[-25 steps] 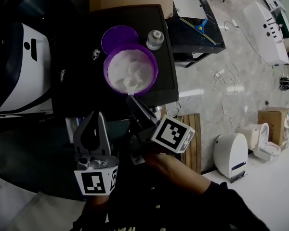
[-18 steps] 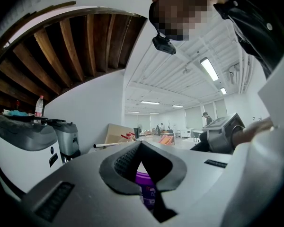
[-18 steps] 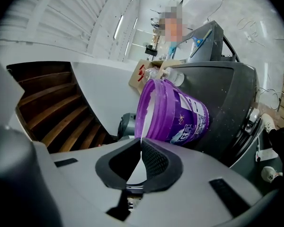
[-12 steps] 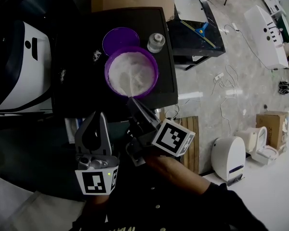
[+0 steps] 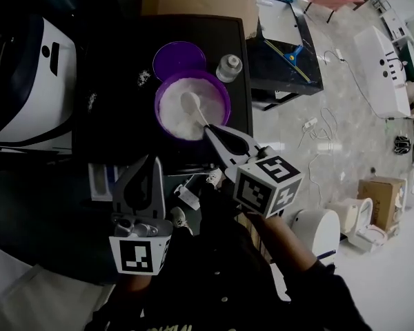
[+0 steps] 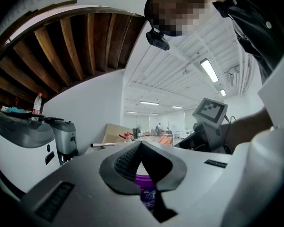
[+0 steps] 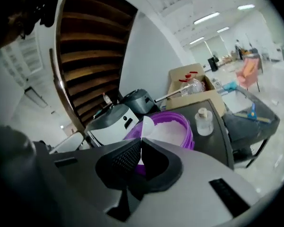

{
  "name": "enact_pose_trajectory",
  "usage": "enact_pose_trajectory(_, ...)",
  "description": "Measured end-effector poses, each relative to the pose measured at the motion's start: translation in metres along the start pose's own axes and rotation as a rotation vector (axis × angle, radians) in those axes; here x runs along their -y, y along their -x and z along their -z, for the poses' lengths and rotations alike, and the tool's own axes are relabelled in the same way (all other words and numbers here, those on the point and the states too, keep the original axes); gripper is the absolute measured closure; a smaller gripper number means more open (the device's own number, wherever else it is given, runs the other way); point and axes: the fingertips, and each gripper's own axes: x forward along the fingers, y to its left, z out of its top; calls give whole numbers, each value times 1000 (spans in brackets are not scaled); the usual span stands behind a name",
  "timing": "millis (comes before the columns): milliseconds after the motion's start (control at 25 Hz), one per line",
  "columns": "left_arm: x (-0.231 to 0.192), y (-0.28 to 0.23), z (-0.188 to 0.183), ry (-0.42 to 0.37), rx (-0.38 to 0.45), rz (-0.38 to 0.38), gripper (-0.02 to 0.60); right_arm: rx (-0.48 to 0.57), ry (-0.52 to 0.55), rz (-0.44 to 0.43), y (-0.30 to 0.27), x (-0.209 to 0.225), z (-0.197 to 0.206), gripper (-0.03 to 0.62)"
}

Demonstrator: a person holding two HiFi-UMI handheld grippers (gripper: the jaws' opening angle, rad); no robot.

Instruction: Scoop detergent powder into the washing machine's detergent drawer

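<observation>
Since scoop (image 5: pixel 191 105) is light, stiff, thin plastic, right gripper (image 5: pixel 210 128) clamped on handle end. Bowl rests in powder (image 5: pixel 174 116) inside purple tub (image 5: pixel 224 96). Loose powder likely spills if tilted. Left gripper (image 5: pixel 150 163) closed, empty.

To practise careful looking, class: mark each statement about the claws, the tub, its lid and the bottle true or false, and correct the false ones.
1. The right claw is shut on the scoop. True.
2. The lid covers the tub. False: it lies on the table beside the open tub.
3. The left claw grips the bottle. False: it is shut and empty; the bottle stands beside the tub.
4. The tub holds white powder. True.
</observation>
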Motion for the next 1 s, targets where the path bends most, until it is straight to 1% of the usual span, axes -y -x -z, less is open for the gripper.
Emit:
enact_pose_trajectory(120,4,-2,5,8,-13,4,566,-84,260,45,-5,6,-12,563)
enact_pose_trajectory(240,5,-3,7,12,-20,0,566,-165,473,87,-13,10,-21,562)
enact_pose_trajectory(480,1,-4,8,18,-20,-20,566,-337,736,112,-34,17,-20,563)
enact_pose_trajectory(600,1,-3,10,25,-23,-28,566,-409,820,125,-42,23,-17,563)
enact_pose_trajectory(760,0,-3,12,35,-25,-39,566,-489,905,117,-51,24,-14,563)
enact_pose_trajectory(1000,-5,2,14,53,-23,-58,566,-589,950,50,-60,12,0,563)
